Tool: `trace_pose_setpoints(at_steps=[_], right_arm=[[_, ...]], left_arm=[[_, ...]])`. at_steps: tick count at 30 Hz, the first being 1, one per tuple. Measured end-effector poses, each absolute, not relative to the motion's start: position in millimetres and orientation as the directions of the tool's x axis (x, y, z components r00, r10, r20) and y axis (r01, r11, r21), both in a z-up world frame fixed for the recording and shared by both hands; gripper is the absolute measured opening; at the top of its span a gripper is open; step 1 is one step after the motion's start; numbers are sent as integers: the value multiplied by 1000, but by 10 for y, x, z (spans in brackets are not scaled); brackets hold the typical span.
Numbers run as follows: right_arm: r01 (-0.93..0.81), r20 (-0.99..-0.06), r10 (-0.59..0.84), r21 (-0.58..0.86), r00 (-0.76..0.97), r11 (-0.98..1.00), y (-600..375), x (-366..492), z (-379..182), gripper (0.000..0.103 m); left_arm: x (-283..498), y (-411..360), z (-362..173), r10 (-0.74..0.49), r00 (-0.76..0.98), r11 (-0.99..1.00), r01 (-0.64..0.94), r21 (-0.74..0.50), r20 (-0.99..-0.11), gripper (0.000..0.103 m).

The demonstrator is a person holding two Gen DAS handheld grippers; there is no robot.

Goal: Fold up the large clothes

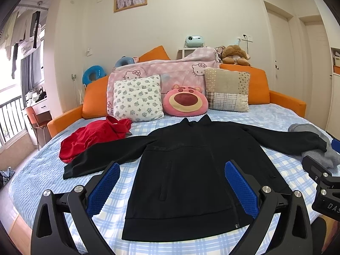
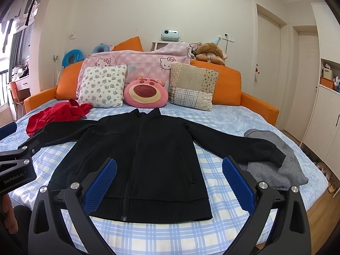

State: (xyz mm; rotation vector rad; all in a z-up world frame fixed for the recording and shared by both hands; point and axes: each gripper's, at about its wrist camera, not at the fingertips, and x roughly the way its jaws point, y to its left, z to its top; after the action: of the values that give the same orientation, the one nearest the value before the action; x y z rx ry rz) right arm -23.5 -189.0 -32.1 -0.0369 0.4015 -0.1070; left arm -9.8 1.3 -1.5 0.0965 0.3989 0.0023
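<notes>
Blue-padded fingers [image 1: 102,189] of the left gripper [image 1: 172,189] frame the near edge of the left wrist view, spread wide with nothing between them, hovering above the hem of a black jacket [image 1: 187,170]. That jacket lies flat and face up on the blue checked bed [image 1: 110,208], both sleeves stretched out to the sides, collar pointing toward the pillows. At the left, a crumpled red garment [image 1: 93,137] sits just beside the jacket's left-hand sleeve, seemingly touching it. Behind the collar stand a flowered pillow [image 1: 138,97], a pink bear cushion [image 1: 185,101] and a patchwork pillow [image 1: 228,89], all leaning on the orange bed frame. At the right, a grey garment [image 2: 274,163] lies bunched under the cuff of the other sleeve. The right gripper [image 2: 169,184] is likewise held low over the hem, tilted slightly down, its jaws wide apart and empty.
</notes>
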Motion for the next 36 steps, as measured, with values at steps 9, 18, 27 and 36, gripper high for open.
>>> trace_pose_setpoints(at_steps=[9, 18, 27, 36], right_arm=[[93, -396, -106, -51, 912, 994, -1901, -194, -318, 98], [95, -400, -103, -40, 911, 995, -1895, -185, -335, 98], [90, -408, -106, -58, 907, 994, -1862, -152, -353, 98], [86, -411, -104, -62, 906, 994, -1832, -122, -361, 98]], left_arm=[[-88, 2, -28, 15, 920, 996, 21, 86, -391, 100], [-47, -1, -41, 15, 915, 996, 22, 86, -403, 100], [-6, 52, -61, 9, 910, 998, 15, 55, -415, 100], [43, 71, -103, 15, 908, 998, 11, 59, -419, 100]])
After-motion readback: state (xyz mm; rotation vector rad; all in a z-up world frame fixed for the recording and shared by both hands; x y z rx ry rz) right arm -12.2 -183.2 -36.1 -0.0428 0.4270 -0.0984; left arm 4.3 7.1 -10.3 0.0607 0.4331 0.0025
